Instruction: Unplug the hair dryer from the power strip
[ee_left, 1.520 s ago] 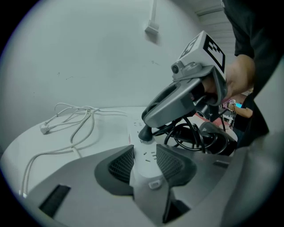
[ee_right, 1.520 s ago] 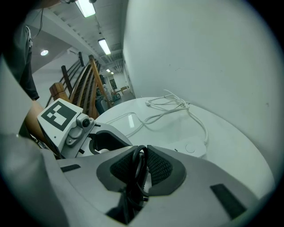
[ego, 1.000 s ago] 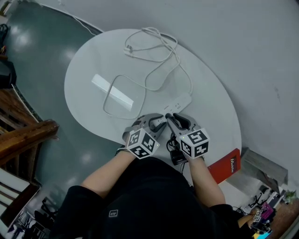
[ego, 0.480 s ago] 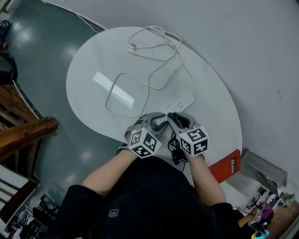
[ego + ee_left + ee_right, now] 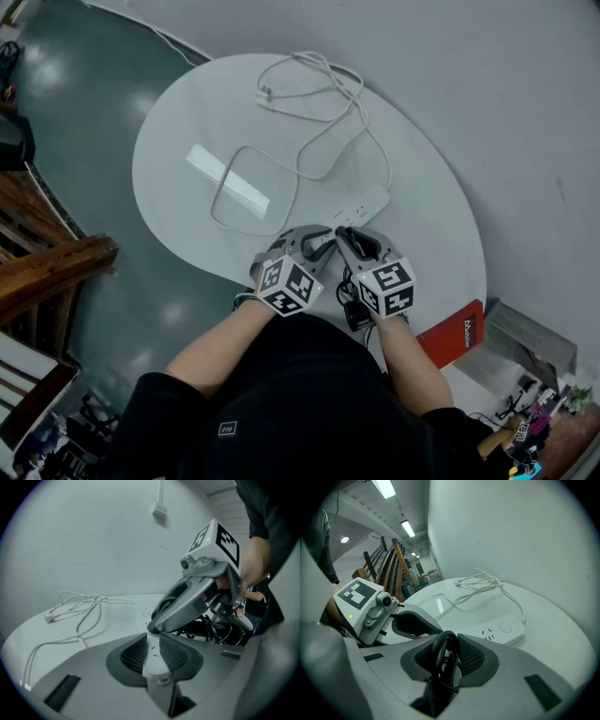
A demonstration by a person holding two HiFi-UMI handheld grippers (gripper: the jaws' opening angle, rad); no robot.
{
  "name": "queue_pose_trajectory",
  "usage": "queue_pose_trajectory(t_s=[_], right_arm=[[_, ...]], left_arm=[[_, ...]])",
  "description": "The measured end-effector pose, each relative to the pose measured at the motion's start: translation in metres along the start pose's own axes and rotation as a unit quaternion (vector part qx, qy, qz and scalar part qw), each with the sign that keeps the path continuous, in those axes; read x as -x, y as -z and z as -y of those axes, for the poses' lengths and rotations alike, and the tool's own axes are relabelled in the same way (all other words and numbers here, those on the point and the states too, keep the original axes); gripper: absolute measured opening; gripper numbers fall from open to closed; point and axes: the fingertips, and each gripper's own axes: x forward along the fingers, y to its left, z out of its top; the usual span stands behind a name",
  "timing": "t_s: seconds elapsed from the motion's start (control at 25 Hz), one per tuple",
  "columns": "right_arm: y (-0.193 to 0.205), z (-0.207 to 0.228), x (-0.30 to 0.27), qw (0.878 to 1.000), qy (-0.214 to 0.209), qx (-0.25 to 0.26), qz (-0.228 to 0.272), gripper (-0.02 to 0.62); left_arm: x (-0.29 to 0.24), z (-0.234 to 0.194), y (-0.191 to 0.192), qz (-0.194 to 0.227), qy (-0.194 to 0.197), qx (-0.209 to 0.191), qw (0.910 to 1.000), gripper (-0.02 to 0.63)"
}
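Gripping with the left tongs (image 5: pixel 152 652), just now closing, ribbed pads pressed to both long sides of the white power strip (image 5: pixel 366 204) at its near end. Clenching with the right tongs (image 5: pixel 447 656), likewise just closing, on the black plug (image 5: pixel 451 668) and a loop of its rubbery cord.

Looks like the brace-and-pull step. Cannot tell under the tongs whether still seated in the socket. Next: pinning the strip flat and drawing the plug straight out along its pins, without twisting or yanking on the cord.

Lying slantwise near the near edge of the round white bench (image 5: pixel 187 141): hard, smooth plastic, long with rounded ends. Trailing beyond toward the far edge in slack loops: a thin white cord (image 5: pixel 323 103). Probably tucked under the right hand at the near edge: the hair dryer (image 5: pixel 355 312), dark and mostly hidden.
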Motion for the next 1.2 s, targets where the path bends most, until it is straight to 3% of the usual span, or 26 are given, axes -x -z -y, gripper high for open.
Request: queue_pose_trajectory(t_s=[0.4, 0.56, 0.72, 1.2], right_arm=[[-0.001, 0.003, 0.000, 0.999, -0.013, -0.033, -0.013, 0.103], [-0.003, 0.002, 0.001, 1.000, -0.004, -0.017, -0.022, 0.103], [-0.006, 0.002, 0.009, 1.000, 0.002, -0.014, -0.015, 0.074], [-0.013, -0.001, 0.015, 0.999, -0.013, -0.046, 0.012, 0.072]], left_arm=[[0.000, 0.004, 0.000, -0.012, 0.007, -0.019, 0.9997, 0.109], [-0.001, 0.002, 0.000, -0.013, 0.004, -0.016, 0.9998, 0.110], [-0.002, 0.000, -0.002, -0.007, 0.004, -0.006, 0.9999, 0.109], [-0.004, 0.004, -0.002, -0.002, 0.003, -0.010, 0.9999, 0.149]])
